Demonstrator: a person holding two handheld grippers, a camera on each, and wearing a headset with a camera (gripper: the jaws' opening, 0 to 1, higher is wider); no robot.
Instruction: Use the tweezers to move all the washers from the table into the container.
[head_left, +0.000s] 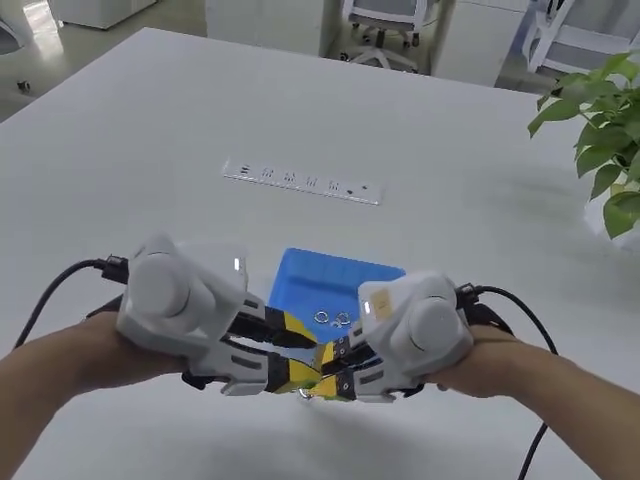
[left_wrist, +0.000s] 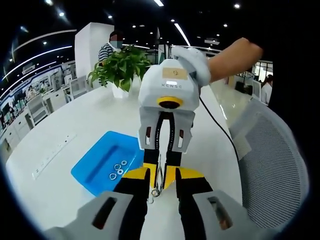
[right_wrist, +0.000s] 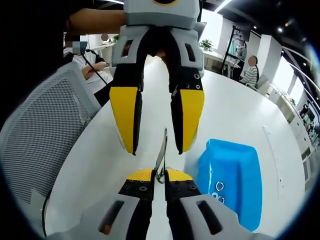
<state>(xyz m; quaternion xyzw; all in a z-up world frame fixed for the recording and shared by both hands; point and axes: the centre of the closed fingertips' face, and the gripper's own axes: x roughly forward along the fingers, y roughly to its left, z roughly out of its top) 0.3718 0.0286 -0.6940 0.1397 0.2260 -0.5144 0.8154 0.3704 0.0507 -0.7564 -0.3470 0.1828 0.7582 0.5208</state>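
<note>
Grips the tweezers (right_wrist: 160, 160) in the clenched jaws of the right gripper (right_wrist: 154, 181), long axis running straight into the gap between the released jaws of the facing left gripper (right_wrist: 157, 142), with the blue container (head_left: 300, 270) and its three washers (head_left: 331, 320) just beside on the table (head_left: 300, 120).

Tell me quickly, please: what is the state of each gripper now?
Left gripper: open, its jaws on either side of the tweezers.
Right gripper: closed, holding the tweezers.

Opposed close views — all share container (head_left: 322, 279).
</note>
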